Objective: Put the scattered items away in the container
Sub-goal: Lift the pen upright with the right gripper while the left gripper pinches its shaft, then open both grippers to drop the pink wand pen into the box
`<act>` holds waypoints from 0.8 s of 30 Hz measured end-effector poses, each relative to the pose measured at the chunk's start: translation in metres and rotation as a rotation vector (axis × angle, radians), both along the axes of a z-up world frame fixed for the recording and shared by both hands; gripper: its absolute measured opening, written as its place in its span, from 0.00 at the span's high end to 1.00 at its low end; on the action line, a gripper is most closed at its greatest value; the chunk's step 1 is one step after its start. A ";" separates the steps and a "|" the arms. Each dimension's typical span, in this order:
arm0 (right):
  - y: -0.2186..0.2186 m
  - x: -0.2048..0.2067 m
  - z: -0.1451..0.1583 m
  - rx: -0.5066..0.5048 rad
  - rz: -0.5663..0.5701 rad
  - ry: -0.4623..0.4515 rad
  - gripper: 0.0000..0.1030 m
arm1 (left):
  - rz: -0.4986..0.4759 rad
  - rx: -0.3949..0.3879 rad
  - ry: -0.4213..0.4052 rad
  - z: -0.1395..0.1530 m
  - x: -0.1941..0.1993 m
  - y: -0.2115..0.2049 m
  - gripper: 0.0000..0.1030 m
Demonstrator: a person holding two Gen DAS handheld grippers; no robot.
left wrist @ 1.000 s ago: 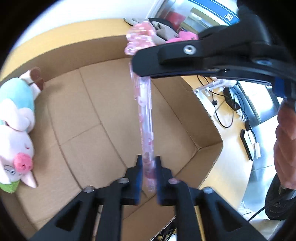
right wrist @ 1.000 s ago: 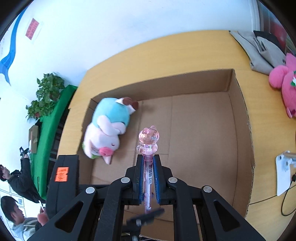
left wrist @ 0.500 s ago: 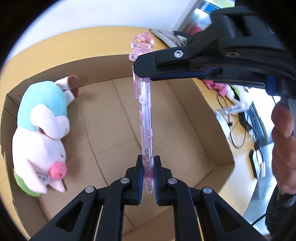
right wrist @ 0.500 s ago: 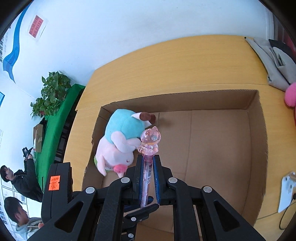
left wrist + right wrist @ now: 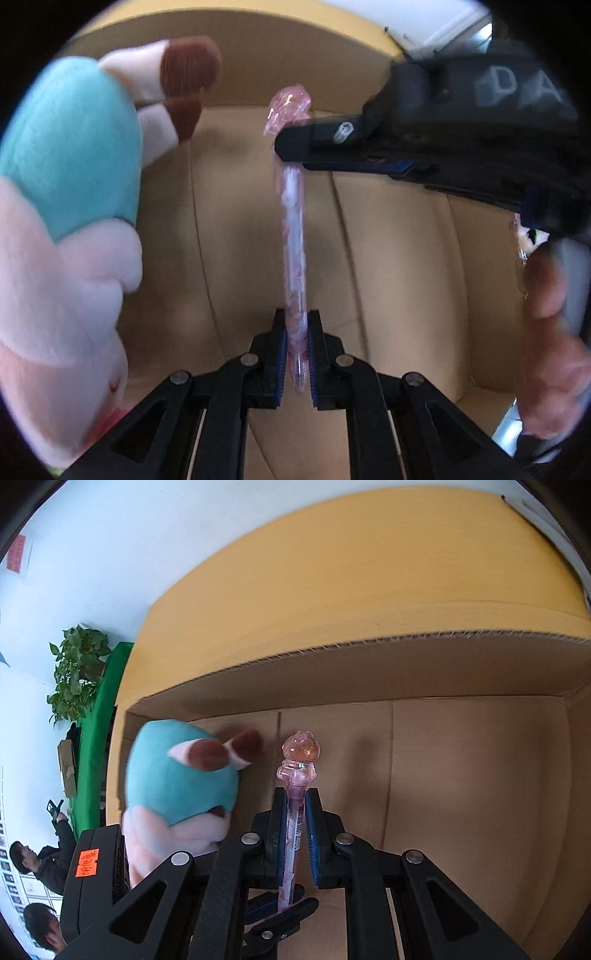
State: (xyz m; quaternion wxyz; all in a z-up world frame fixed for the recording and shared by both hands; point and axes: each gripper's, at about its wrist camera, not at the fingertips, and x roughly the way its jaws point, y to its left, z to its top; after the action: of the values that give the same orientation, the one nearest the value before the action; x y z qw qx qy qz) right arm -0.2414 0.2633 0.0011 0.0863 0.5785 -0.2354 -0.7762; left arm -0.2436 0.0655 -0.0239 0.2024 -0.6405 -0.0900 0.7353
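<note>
We hold the translucent pink pen with a bear-shaped cap (image 5: 293, 236) at both ends: left gripper (image 5: 296, 354) fingers clamp its tip, right gripper (image 5: 295, 834) fingers its cap end. Its long axis runs up the frame's centre, low over the brown cardboard box (image 5: 480, 775) floor, beside the teal-and-pink plush pig (image 5: 66, 177) at left.

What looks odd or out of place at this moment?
Both grippers clamp one pink pen: the left gripper near its tip, the right gripper just below its ornament, above the cardboard box. The plush pig lies normally inside. Nothing looks damaged.
</note>
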 end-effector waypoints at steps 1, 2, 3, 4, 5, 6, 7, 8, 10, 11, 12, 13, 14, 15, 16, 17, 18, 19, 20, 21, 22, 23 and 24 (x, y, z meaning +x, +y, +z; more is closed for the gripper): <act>0.000 -0.002 -0.003 0.004 0.001 0.002 0.90 | -0.002 -0.004 -0.003 0.000 -0.001 0.000 0.90; -0.001 -0.004 -0.006 0.006 0.003 0.002 0.90 | -0.003 -0.002 -0.007 0.000 -0.002 0.000 0.89; -0.002 -0.005 -0.009 0.008 0.006 0.000 0.90 | 0.000 0.003 -0.014 -0.001 -0.002 -0.001 0.89; -0.004 -0.006 -0.013 0.013 0.014 -0.003 0.91 | 0.006 0.010 -0.019 -0.001 -0.002 -0.002 0.88; -0.006 -0.007 -0.016 0.020 0.025 -0.007 0.91 | 0.013 0.017 -0.020 -0.002 -0.002 -0.003 0.86; -0.007 -0.007 -0.017 0.004 0.033 0.003 0.91 | 0.018 0.020 -0.017 -0.002 -0.001 -0.004 0.86; -0.008 -0.007 -0.017 -0.001 0.036 0.011 0.91 | 0.022 0.021 -0.012 -0.001 0.001 -0.004 0.86; -0.008 -0.007 -0.017 -0.002 0.040 0.014 0.90 | 0.028 0.017 -0.005 -0.001 0.003 -0.004 0.82; -0.009 -0.005 -0.016 0.019 0.039 0.027 0.89 | 0.033 0.003 0.014 0.004 0.008 -0.004 0.71; -0.009 -0.004 -0.013 0.025 0.045 0.038 0.82 | 0.032 0.005 0.029 0.008 0.012 -0.004 0.68; -0.008 -0.001 -0.008 0.028 0.052 0.054 0.67 | 0.030 0.014 0.050 0.016 0.017 -0.005 0.68; -0.006 0.005 0.000 0.039 0.049 0.079 0.59 | 0.029 0.020 0.065 0.022 0.022 -0.006 0.68; -0.004 0.009 0.007 0.052 0.046 0.101 0.49 | 0.031 0.021 0.086 0.031 0.028 -0.007 0.66; 0.000 0.019 0.020 0.070 0.040 0.136 0.45 | 0.032 0.013 0.114 0.042 0.037 -0.008 0.65; 0.003 0.026 0.030 0.079 0.038 0.162 0.42 | 0.028 0.001 0.149 0.053 0.046 -0.009 0.62; 0.006 0.037 0.042 0.081 0.034 0.190 0.36 | 0.026 -0.007 0.187 0.063 0.057 -0.009 0.60; 0.009 0.052 0.055 0.080 0.027 0.224 0.28 | 0.025 -0.016 0.239 0.078 0.072 -0.010 0.59; 0.009 0.066 0.065 0.087 0.025 0.252 0.24 | 0.025 -0.023 0.281 0.088 0.085 -0.011 0.56; 0.009 0.084 0.075 0.105 0.029 0.284 0.16 | 0.028 -0.039 0.340 0.102 0.104 -0.013 0.48; 0.008 0.101 0.084 0.121 0.049 0.317 0.11 | 0.034 -0.058 0.390 0.113 0.121 -0.014 0.43; 0.007 0.126 0.094 0.145 0.061 0.356 0.09 | 0.043 -0.081 0.445 0.124 0.138 -0.016 0.34; 0.007 0.145 0.102 0.167 0.066 0.385 0.05 | 0.057 -0.108 0.508 0.135 0.161 -0.019 0.27; 0.003 0.171 0.110 0.215 0.061 0.421 0.02 | 0.073 -0.128 0.558 0.144 0.178 -0.025 0.24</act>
State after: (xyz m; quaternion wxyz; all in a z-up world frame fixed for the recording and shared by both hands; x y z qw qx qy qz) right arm -0.0701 0.2667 0.1109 0.0947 0.4165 -0.1108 -0.8973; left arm -0.0656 0.0406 0.1205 0.1517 -0.4211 -0.0073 0.8942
